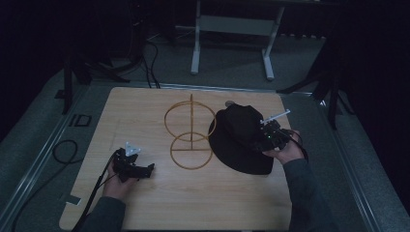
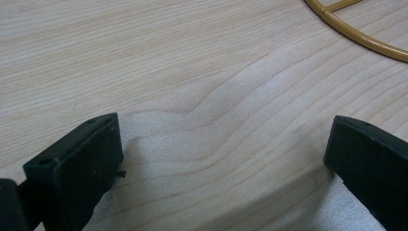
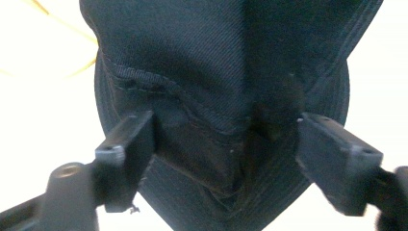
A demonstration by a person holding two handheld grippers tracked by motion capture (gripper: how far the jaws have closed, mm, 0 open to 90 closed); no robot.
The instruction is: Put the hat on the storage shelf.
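a soft black fabric bucket hat [image 1: 241,137] lies on the pale wooden table [image 1: 145,116], directly under and ahead of my right tongs [image 1: 261,137], whose jaws straddle a raised fold of the cloth where crown meets brim; in the right gripper view [image 3: 226,144] the pads stand either side of that fold, and i cannot tell for sure that they press it, so i call them still spread around it rather than pinching. the hat looks light and limp, so i judge it will sag and fold when lifted, not slip, and the stitched seam by the band is the firmest place to take hold. my left tongs [image 1: 138,169] rest low near the table's near edge, well apart from the hat, their jaws spread wide over bare wood with nothing between them. between the two tongs stands a gold wire stand of two rings on a thin upright rod [image 1: 191,133], just beside the hat's brim; its upper ring and rod are what i judge could catch the floppy brim on the way across.
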